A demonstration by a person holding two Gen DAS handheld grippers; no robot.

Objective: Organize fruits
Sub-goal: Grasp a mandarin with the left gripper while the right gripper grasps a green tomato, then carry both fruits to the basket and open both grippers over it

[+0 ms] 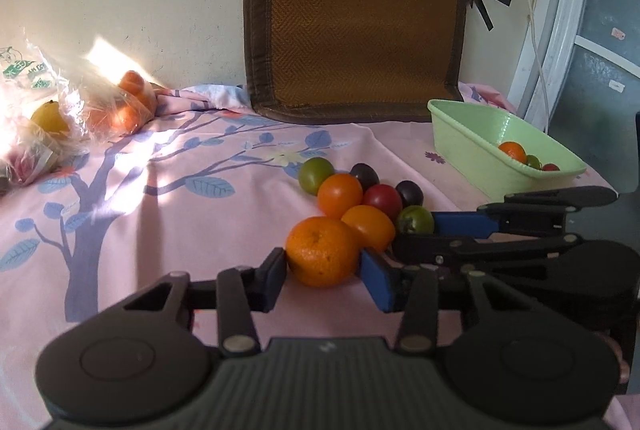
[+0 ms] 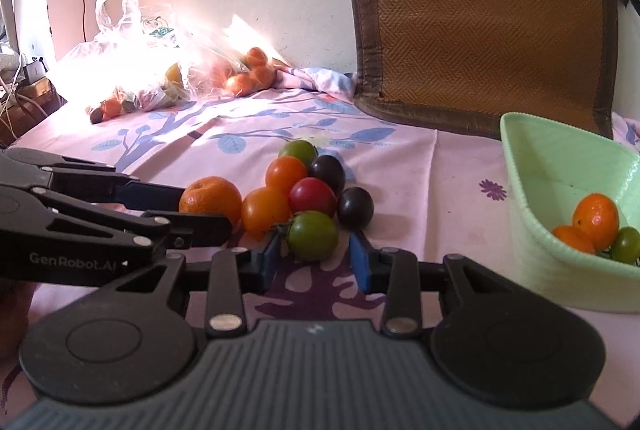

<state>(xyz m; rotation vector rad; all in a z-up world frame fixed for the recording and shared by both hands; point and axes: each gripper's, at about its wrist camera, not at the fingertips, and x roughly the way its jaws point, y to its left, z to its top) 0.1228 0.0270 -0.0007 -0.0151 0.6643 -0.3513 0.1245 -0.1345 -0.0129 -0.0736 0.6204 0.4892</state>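
Now my left tongs [image 1: 323, 270] pinch the mandarin [image 1: 322, 251] at the front of the pile on the cloth. My right tongs [image 2: 313, 257] close around the green tomato [image 2: 313, 235], and I cannot tell if they press. Lifting may roll neighbours away from the green basket [image 2: 532, 230].

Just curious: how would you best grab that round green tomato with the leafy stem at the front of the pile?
Across the round green tomato's bare left and right flanks, coming in low from the open front. The other fruits crowd behind it, and its stem points left toward the orange tomato.
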